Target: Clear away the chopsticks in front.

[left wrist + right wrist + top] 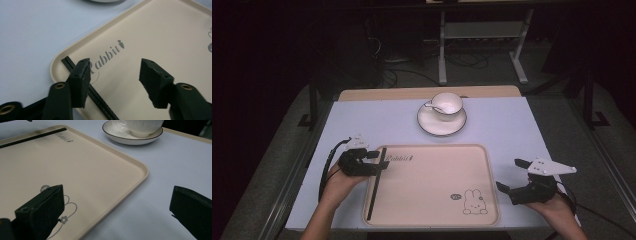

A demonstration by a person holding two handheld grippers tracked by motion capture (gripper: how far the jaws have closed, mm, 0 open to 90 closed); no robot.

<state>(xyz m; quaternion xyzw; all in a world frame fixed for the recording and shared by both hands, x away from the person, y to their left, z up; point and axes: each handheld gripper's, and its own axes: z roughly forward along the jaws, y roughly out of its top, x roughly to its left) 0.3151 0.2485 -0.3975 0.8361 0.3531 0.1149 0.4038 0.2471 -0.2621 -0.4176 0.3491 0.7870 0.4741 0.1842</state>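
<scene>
**Operator:** While I'm holding the left gripper (379,161) over the tray's left rim, its jaws are standing apart with nothing pressed between them, and the black chopsticks (376,184) are lying flat inside the tray (432,220) along that left edge. One jaw is hanging right over the pair, so I'm worrying that a careless pull-away is going to nudge them askew or over the rim.

**Observer:** And the hand itself?

**Operator:** My left hand (339,182) is coming in from the lower left, the gripper pointing across toward the tray. Further right, the cup (447,104) is sitting on its saucer (439,125) beyond the tray, well apart from both grippers.

**Observer:** The right side?

**Operator:** I'm resting the right gripper (512,175) low beside the tray's right edge, jaws wide apart and empty, aiming back toward the tray's near-right corner.
</scene>
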